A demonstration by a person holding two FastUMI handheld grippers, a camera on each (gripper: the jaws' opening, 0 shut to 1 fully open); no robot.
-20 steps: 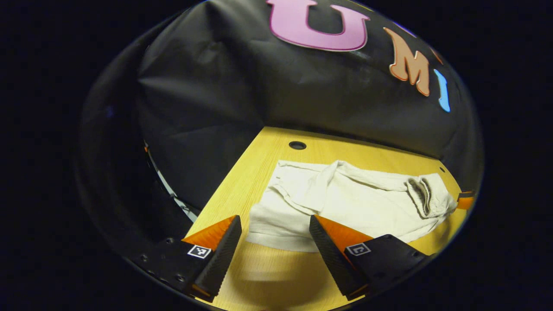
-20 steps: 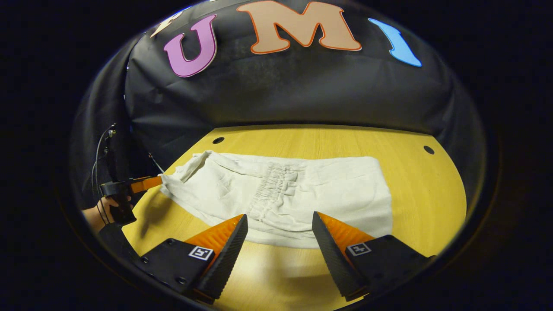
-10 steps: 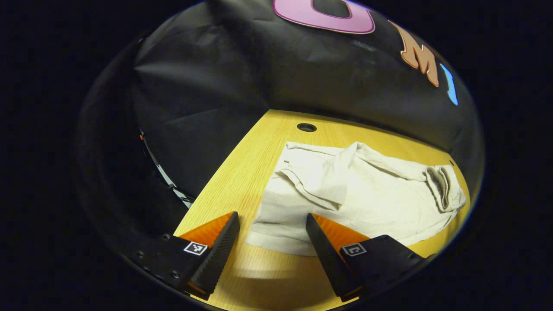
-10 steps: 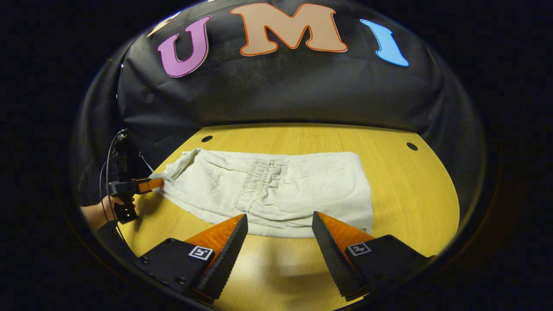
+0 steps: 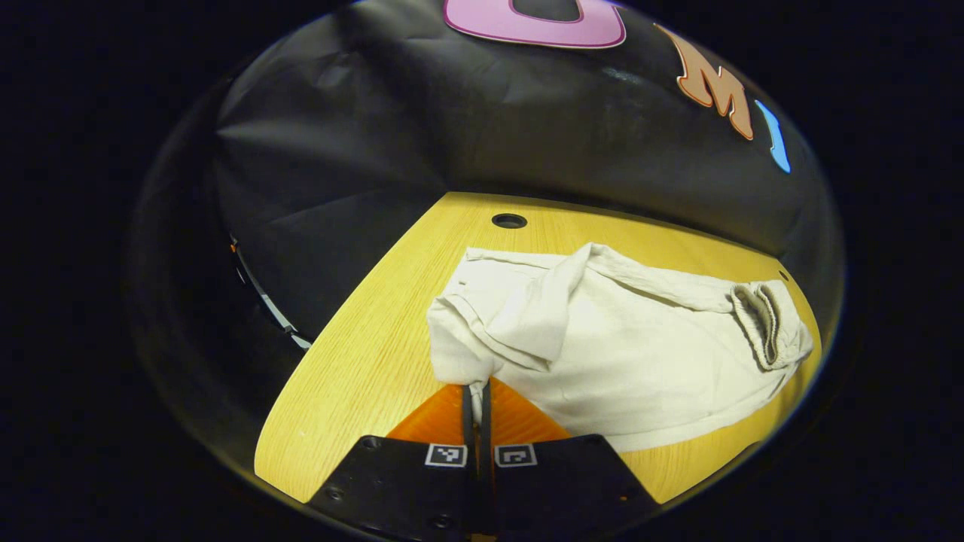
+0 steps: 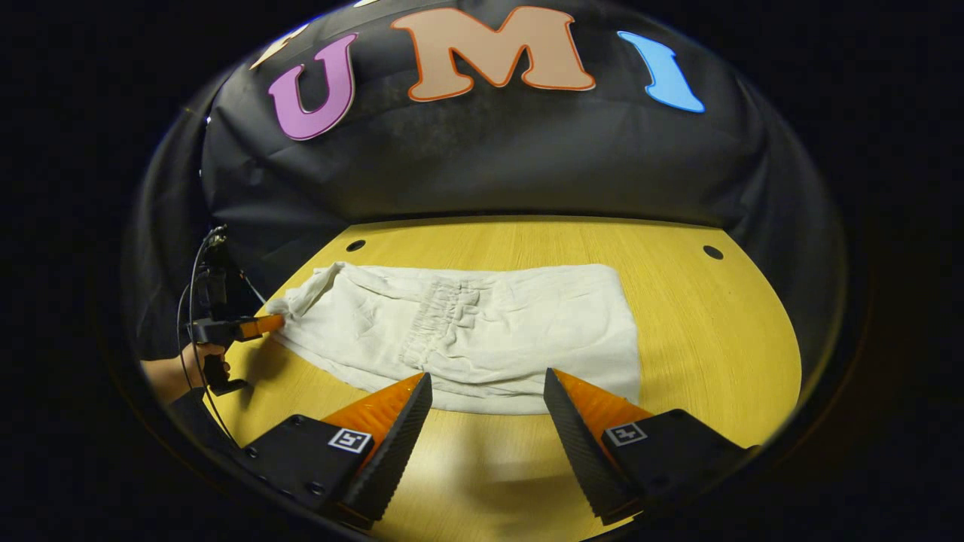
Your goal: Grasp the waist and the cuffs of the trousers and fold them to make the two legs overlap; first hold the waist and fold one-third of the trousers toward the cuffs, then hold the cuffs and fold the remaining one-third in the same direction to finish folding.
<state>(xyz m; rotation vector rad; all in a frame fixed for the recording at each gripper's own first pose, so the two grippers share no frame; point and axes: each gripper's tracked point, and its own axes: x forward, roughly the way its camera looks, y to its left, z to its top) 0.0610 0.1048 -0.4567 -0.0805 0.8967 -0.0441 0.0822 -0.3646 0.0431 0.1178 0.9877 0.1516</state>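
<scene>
Since the earlier frame, left gripper [image 5: 476,385] has clamped together on the near cuff edge of the cream crumpled cotton trousers [image 5: 625,354]; right gripper [image 6: 488,380] jaws apart just short of them, over the yellow wooden table [image 6: 723,339].

I closed the left gripper [image 5: 476,391] on the near cuff corner of the trousers [image 5: 602,339], which bunched and lifted there. I drew the right gripper [image 6: 488,385] slightly back from the cloth's edge.
</scene>
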